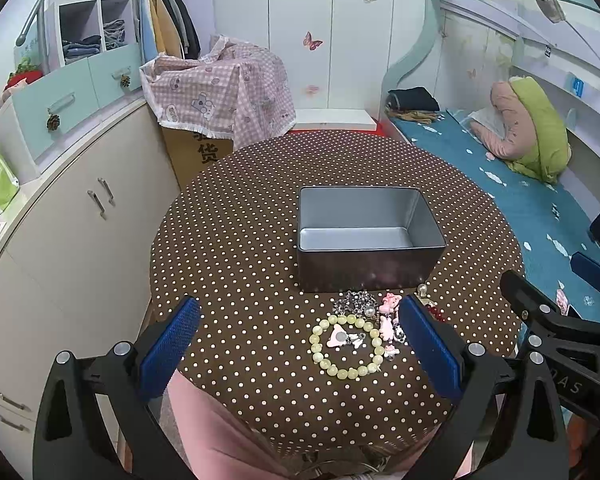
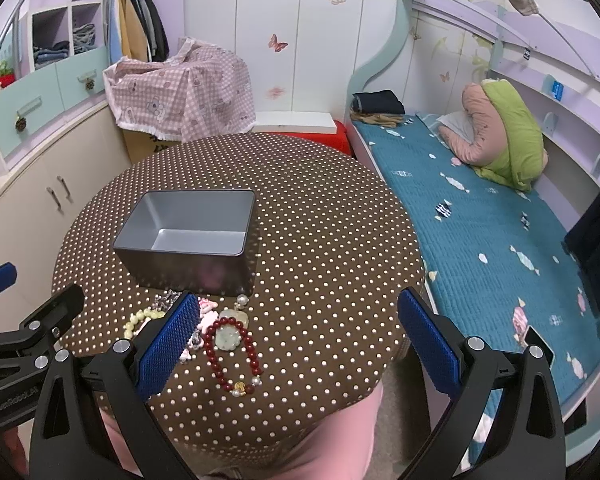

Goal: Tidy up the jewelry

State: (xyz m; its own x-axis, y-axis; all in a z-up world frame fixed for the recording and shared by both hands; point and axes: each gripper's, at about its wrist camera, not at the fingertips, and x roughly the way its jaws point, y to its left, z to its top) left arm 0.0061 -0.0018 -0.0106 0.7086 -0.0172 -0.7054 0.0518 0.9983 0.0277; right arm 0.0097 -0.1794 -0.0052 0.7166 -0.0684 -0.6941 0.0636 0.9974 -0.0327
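A round table (image 1: 260,240), covered in brown cloth with pale dots, fills the middle of both views. Near its centre stands an open rectangular metal tin (image 1: 370,240), grey inside and seen to be empty.

Just in front of the tin, toward the table's near edge, a small pile of jewelry is laid out. Nearest the edge on the left side of the tin's front lies a pale yellow-green bead bracelet (image 1: 346,346), with a small pink charm (image 1: 337,337) resting inside its ring. Between that bracelet and the tin, a tangled silver chain (image 1: 354,300) and pink figurine charms (image 1: 388,316) are bunched together, touching. To the right of these, a dark red bead bracelet (image 2: 232,354) is seen in the right wrist view, with a pale jade pendant (image 2: 229,339) inside its loop and pearl earrings (image 2: 242,300) just beside the tin's front wall.

The pieces are judged light and small. The bead bracelets would likely roll and slip under hard pads, so a pinch across a single strand of beads seems best. The chain is limp and may snag its neighbours.

The left gripper (image 1: 300,344) is held with its blue pads spread wide on either side of the yellow-green bracelet, nothing gripped. The right gripper (image 2: 298,346) is likewise spread wide and empty, its left pad beside the red bracelet.
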